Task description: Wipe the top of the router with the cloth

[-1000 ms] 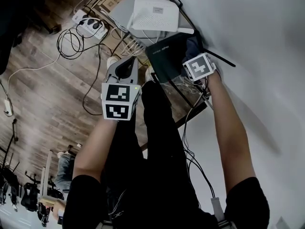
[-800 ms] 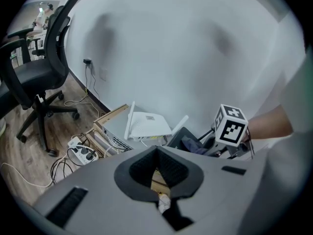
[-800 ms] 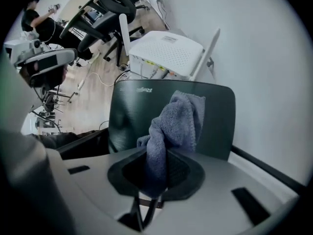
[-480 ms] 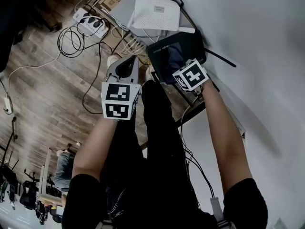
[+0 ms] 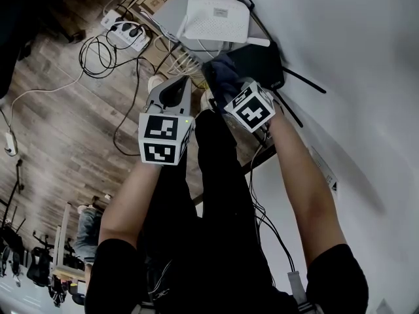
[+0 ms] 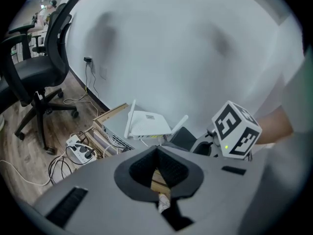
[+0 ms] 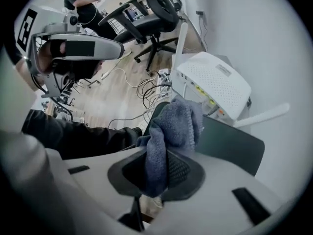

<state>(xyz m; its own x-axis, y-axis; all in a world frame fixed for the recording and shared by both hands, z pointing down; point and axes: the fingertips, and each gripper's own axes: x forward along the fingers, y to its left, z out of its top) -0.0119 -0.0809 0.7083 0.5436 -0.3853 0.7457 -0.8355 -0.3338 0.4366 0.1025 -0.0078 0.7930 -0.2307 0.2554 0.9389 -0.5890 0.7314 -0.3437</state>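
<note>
Nearest, the left gripper (image 6: 157, 169) hangs clenched on nothing, off to the side of the work. The right gripper (image 7: 159, 173) is clamped on the one cloth (image 7: 173, 124), whose bunched end lies on the near edge of the dark router (image 7: 230, 143). This looks like mid-wipe, so the next move calls for pressing the cloth flat and sweeping it over the bare top toward the wall without shoving the router; beyond stands a second, white router (image 7: 215, 82) on a grey box (image 6: 113, 128), making two routers, one cloth and two grippers.
</note>
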